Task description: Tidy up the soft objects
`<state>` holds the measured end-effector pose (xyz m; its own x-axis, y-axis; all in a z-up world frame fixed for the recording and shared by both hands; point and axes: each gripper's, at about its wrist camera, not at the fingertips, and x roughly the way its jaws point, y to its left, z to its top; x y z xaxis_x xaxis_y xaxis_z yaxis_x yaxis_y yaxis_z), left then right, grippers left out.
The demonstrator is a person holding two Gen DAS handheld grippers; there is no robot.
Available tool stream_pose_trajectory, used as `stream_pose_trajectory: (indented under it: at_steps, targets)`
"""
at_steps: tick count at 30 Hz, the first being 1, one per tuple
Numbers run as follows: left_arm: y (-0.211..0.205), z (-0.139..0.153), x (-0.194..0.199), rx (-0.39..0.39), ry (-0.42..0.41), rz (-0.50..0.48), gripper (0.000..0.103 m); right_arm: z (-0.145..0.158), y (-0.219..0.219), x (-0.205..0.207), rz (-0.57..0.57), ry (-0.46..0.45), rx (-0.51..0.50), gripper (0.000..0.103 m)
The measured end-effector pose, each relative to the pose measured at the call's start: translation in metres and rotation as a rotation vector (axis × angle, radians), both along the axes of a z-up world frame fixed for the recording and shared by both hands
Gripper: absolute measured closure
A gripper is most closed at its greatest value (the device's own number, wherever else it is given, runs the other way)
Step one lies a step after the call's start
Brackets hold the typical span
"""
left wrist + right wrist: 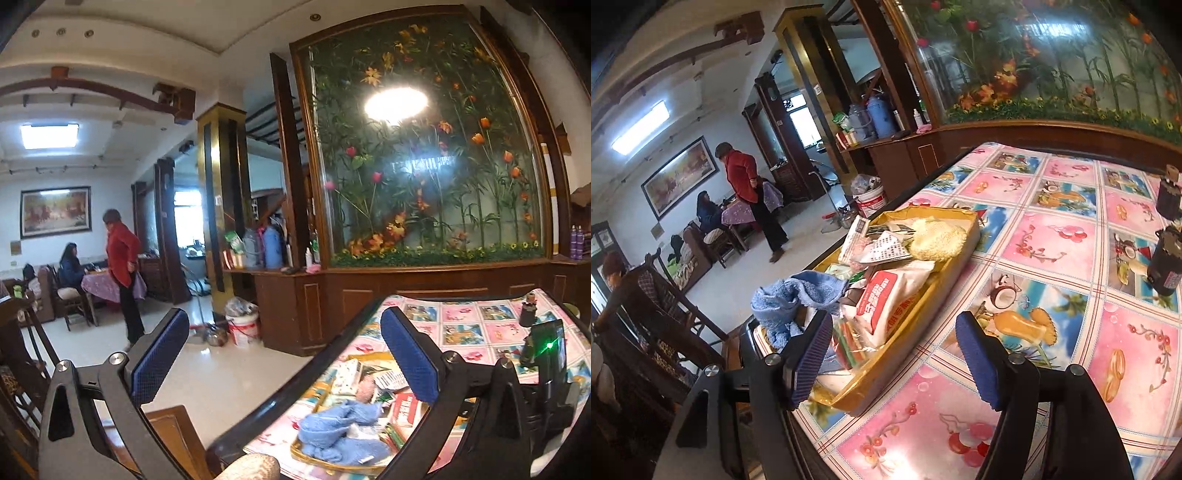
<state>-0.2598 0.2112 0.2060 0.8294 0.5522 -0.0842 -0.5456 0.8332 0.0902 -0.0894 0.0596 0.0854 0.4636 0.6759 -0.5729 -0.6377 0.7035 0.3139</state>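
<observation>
We see the right claw [894, 354] with its blue pads [979, 360] spread wide and nothing between them, hovering low over the near edge of the tabletop [1052, 236]. At its 11 o'clock, just beside the left pad, sits the yellow tray [956, 254], crowded with packets. A crumpled blue towel [792, 299] is heaped at the tray's near end, and a pale yellow fluffy cloth [936, 238] lies at its far end, toward 12 o'clock. Two dark bottles [1165, 236] stand well apart at 2 o'clock.

We find the left claw [284, 362] likewise spread apart and empty, raised above the tabletop edge. The blue towel [340, 432] lies in the tray [306, 456] at its 5 o'clock. A flower-painted glass partition [424, 147] fills 1 o'clock.
</observation>
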Motion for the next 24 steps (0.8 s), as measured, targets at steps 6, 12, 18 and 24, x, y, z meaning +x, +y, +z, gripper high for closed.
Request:
stream_pose_trajectory:
  at_steps: [6, 12, 18, 24]
  targets:
    - [0.009, 0.000, 0.005, -0.075, 0.036, -0.030, 0.000, 0.001, 0.017, -0.013, 0.045, -0.039, -0.037, 0.032]
    - [-0.001, -0.008, 0.009, -0.108, 0.069, -0.085, 0.000, 0.003, 0.023, -0.026, 0.067, -0.090, -0.057, 0.026]
    - [-0.008, -0.015, 0.022, -0.131, 0.112, -0.107, 0.000, -0.001, 0.021, -0.031, 0.067, -0.098, -0.072, 0.026]
    - [-0.016, -0.030, 0.047, -0.167, 0.196, -0.133, 0.000, -0.007, 0.012, -0.033, 0.041, -0.093, -0.087, 0.026]
